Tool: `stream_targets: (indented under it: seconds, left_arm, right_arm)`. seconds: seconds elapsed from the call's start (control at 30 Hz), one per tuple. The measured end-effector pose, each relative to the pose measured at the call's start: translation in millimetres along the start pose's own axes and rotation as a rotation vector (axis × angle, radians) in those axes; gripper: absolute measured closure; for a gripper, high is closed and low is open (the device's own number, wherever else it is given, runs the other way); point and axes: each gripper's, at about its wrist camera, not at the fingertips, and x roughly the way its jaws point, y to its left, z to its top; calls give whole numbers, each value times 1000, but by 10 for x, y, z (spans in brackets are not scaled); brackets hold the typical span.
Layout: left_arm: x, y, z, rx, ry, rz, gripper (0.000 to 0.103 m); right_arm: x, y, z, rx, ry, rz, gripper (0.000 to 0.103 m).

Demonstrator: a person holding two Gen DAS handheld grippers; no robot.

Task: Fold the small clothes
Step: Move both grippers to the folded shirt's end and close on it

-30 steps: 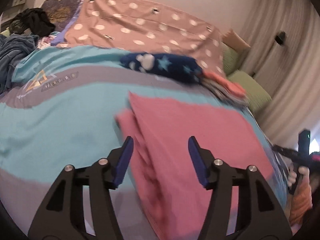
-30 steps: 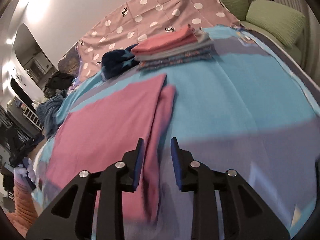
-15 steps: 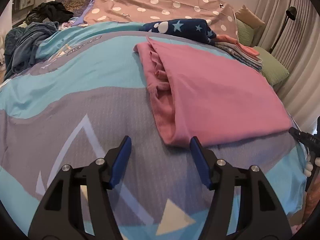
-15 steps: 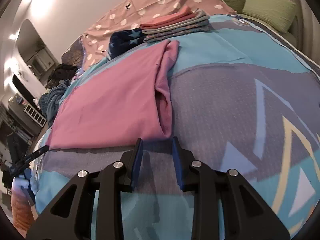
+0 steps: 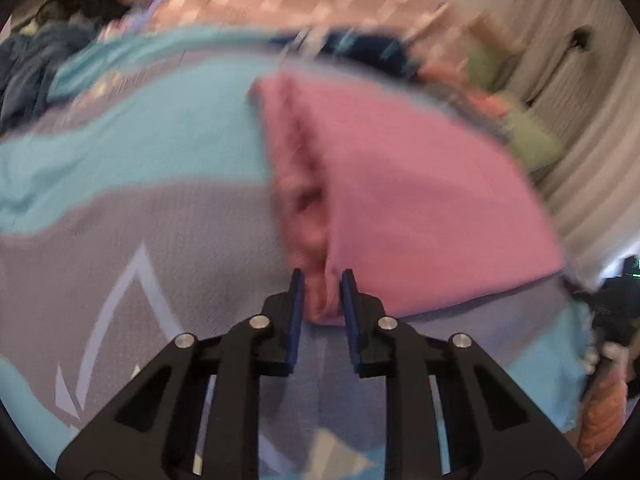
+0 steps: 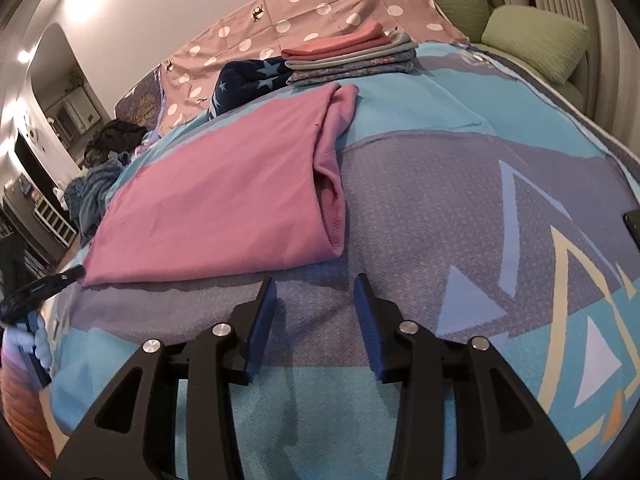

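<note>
A pink garment [image 6: 224, 204] lies folded flat on the blue and grey bedspread [image 6: 460, 208]. In the blurred left wrist view my left gripper [image 5: 322, 280] is shut on the near corner of the pink garment [image 5: 420, 184], with cloth bunched between the blue pads. My right gripper [image 6: 316, 284] is open and empty, just in front of the garment's other near corner, a little short of its edge.
A stack of folded clothes [image 6: 352, 54] and a navy star-patterned bundle [image 6: 248, 80] lie behind the garment. A polka-dot sheet [image 6: 304, 12] covers the far end. Green cushions [image 6: 532, 40] sit at the right. Dark clothes [image 6: 100, 160] are piled at the left.
My left gripper moved forward and closed on the garment's near corner. My right gripper opened wider in front of the other corner.
</note>
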Motion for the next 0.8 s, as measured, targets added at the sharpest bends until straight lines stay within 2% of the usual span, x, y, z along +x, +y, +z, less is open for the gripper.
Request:
stream_targets:
  seconds: [0.17, 0.37, 0.5, 0.63, 0.7, 0.8]
  left_arm:
    - [-103, -34, -112, 45, -31, 30, 83]
    - [-205, 98, -206, -16, -55, -25, 84]
    - [-273, 84, -242, -6, -63, -17, 84]
    - [-365, 164, -202, -35, -83, -111, 84]
    - [-397, 223, -163, -49, -106, -115, 84]
    - [-397, 314, -68, -87, -127, -152, 74]
  right_arm:
    - [-12, 4, -8, 2, -1, -18, 62]
    - [-18, 126, 30, -2, 15, -99, 62]
    - [-84, 206, 64, -12, -2, -112, 62]
    - [-141, 199, 143, 16, -29, -115, 62]
    - [-153, 209, 178, 24, -37, -106, 62]
    - [-123, 276, 189, -2, -34, -118, 62]
